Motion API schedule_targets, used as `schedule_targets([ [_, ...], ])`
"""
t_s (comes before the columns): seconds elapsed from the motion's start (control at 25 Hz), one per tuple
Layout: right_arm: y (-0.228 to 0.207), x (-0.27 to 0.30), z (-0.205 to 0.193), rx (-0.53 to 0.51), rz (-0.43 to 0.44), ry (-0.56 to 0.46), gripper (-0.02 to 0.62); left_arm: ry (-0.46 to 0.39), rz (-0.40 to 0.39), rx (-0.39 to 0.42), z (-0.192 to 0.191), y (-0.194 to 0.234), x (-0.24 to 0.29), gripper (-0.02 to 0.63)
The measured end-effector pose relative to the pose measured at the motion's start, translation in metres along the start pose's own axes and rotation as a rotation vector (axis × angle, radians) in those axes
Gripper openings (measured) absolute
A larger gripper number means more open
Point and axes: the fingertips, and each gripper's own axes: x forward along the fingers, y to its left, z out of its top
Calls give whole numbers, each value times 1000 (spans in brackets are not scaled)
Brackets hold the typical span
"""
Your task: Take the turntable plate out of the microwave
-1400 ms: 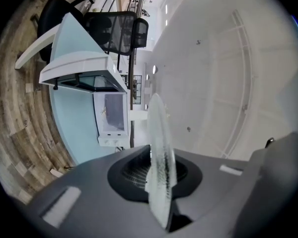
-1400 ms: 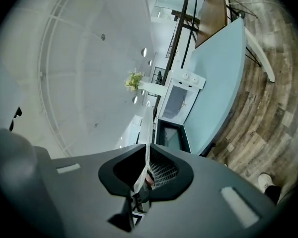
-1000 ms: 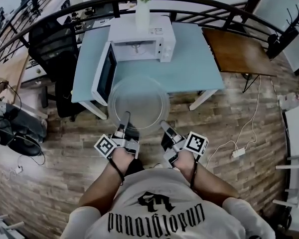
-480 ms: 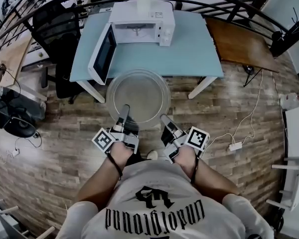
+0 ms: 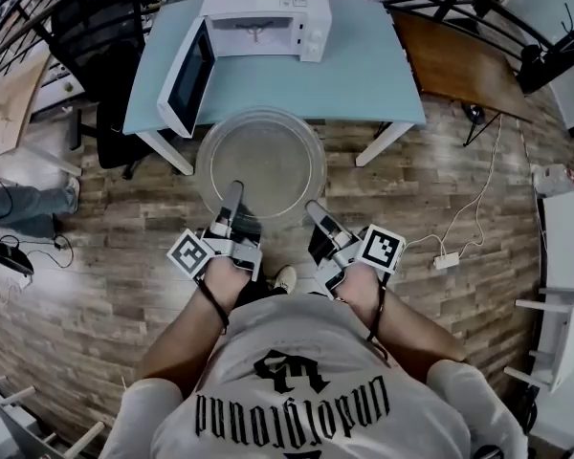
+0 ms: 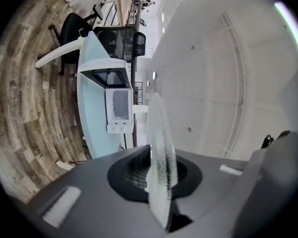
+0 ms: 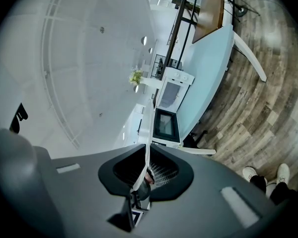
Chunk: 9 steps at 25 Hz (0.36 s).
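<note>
Wood floor (image 5: 440, 189) is directly under the load. Main worry: any slip and the glass hits planks and likely shatters.

Tabletop (image 5: 364, 75), pale blue, is at 12 o'clock from the person. In the head view its near edge lines up with the plate's far rim.

Microwave (image 5: 258, 17) sits at the tabletop's far side, door (image 5: 184, 76) swung open on its 9 o'clock side. No plate in the cavity, so the extraction itself looks done.

Plate (image 5: 260, 161) is a clear glass disc with a raised rim. It is held roughly level in the air between person and tabletop, well clear of the microwave. Both holds are on the near edge only, so the far side hangs unsupported. Smooth glass in a thin pinch could pivot or slide out if the hands tilt or drift apart.

Left claw (image 5: 231, 197) is clenched on the rim at about 7 o'clock. Right claw (image 5: 313, 214) is clenched on the rim at about 5 o'clock.
</note>
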Motion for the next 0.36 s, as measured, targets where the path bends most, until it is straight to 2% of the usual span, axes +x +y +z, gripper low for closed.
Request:
schedule_targets([
  [0.36, 8, 8, 3, -14, 18, 8, 28, -3, -5, 0, 8, -7, 5, 77],
])
